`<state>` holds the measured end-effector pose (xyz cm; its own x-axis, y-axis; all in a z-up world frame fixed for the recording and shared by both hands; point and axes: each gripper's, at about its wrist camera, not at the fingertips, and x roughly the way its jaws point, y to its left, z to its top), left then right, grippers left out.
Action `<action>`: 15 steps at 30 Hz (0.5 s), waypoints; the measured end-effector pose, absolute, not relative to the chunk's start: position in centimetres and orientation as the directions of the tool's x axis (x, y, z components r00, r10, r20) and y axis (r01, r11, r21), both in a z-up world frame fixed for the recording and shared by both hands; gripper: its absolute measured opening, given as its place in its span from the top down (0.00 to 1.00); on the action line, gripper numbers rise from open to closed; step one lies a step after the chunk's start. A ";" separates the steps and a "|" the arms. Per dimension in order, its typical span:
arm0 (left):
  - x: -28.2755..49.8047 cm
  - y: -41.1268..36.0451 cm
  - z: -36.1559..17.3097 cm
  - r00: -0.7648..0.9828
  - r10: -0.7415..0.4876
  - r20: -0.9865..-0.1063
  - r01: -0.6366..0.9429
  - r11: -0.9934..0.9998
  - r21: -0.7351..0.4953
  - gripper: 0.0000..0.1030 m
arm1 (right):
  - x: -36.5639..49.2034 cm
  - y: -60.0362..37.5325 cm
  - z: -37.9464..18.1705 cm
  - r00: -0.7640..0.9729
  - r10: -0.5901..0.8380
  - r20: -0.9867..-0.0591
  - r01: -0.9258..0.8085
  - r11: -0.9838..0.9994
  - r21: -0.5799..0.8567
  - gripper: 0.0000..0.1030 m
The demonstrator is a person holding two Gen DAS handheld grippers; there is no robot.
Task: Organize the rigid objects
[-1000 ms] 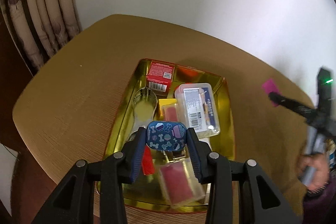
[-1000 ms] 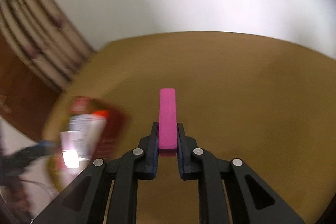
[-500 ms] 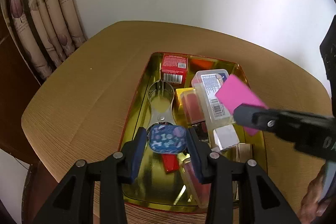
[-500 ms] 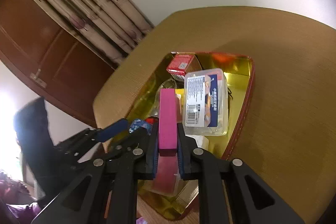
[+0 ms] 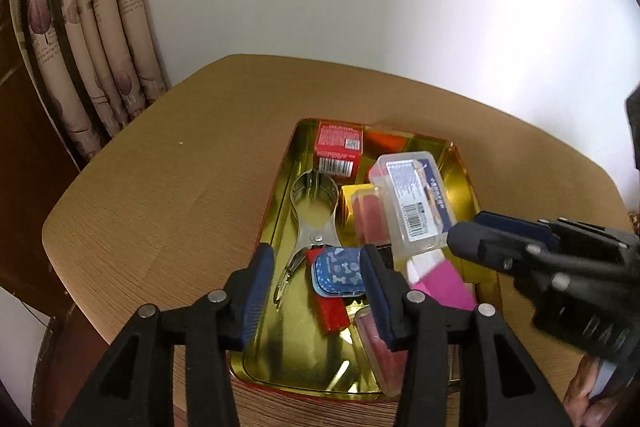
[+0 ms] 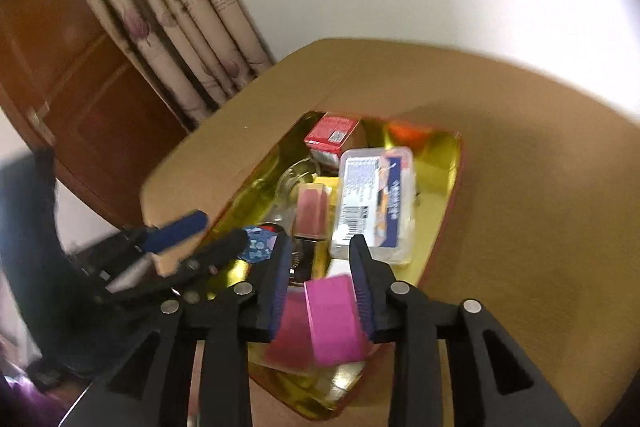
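Observation:
A gold tray on a round wooden table holds several items: a red box, a clear plastic case, metal tongs. My left gripper is open over the tray; the blue patterned tin lies loose between its fingers on a red piece. My right gripper is open; the pink block sits loose between its fingers, tilted, in the tray's near end.
Curtains and a wooden door stand to the left beyond the table edge. A white wall lies behind. Bare tabletop lies right of the tray.
Both grippers opened. The blue tin dropped from the left gripper into the tray. The pink block came free of the right gripper over the tray's near end.

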<state>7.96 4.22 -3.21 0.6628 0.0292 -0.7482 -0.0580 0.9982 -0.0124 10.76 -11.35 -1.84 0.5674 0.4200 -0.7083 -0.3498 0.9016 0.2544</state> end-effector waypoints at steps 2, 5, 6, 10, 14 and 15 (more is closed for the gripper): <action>7.7 4.2 -2.8 0.670 0.013 -0.742 -0.050 0.998 -0.028 0.55 | 9.6 -10.4 -1.2 0.627 0.328 -0.706 -0.348 0.929 0.122 0.64; 6.7 4.3 -2.2 0.688 0.027 -0.725 -0.060 0.998 -0.019 0.55 | 8.3 -9.7 -0.3 0.690 0.246 -0.681 -0.323 0.946 0.014 0.54; 6.3 4.4 -1.9 0.696 0.031 -0.717 -0.062 0.998 -0.017 0.56 | 8.0 -9.7 -0.1 0.701 0.228 -0.675 -0.309 0.951 0.000 0.47; 4.8 5.1 -1.4 0.726 0.006 -0.688 -0.050 0.998 -0.045 0.55 | 6.9 -10.0 1.1 0.743 0.185 -0.644 -0.249 0.968 -0.010 0.23; 3.8 5.3 -1.1 0.761 0.005 -0.649 -0.029 0.999 -0.026 0.53 | 5.8 -9.6 1.8 0.776 0.124 -0.618 -0.193 0.980 -0.046 0.18; 3.6 5.3 -1.0 0.776 0.002 -0.631 -0.016 1.000 -0.016 0.53 | 5.5 -9.6 1.9 0.782 0.112 -0.614 -0.179 0.983 -0.048 0.17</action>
